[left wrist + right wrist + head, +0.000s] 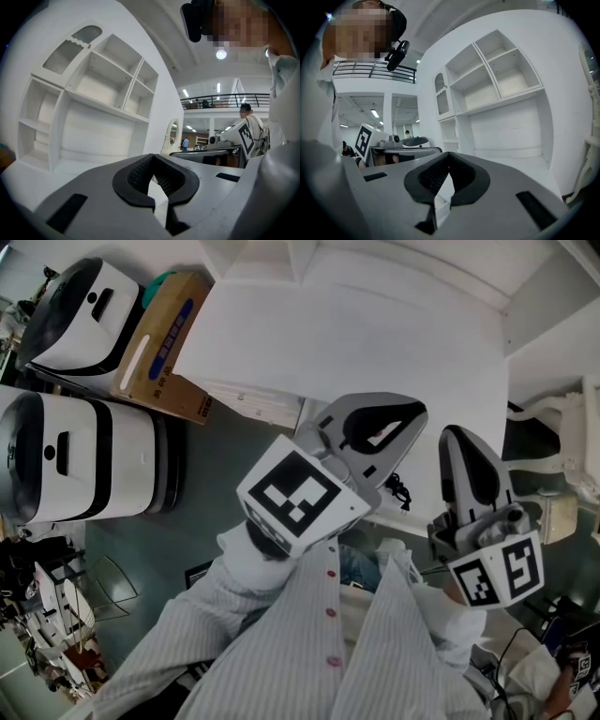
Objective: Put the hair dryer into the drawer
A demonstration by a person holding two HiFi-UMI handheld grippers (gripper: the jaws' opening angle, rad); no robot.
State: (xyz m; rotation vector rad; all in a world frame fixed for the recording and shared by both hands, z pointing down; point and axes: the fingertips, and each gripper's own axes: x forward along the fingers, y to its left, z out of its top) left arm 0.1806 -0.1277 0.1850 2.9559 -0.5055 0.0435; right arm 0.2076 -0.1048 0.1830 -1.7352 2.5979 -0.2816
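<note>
Fingers shut tip to tip on both grippers, nothing caught between them.
Left gripper (405,421) and right gripper (466,451) hover side by side over the front edge of the white worktop (375,343), black fingers (136,176) pressed together and empty. Hair dryer can't be picked out in any view; only a dark cord-like tangle (400,489) shows on the worktop between the two. Ahead, open worktop runs to the white shelf unit (506,89). Off its left edge, a cardboard box (164,334) and two white cases (80,460) crowd the floor.
</note>
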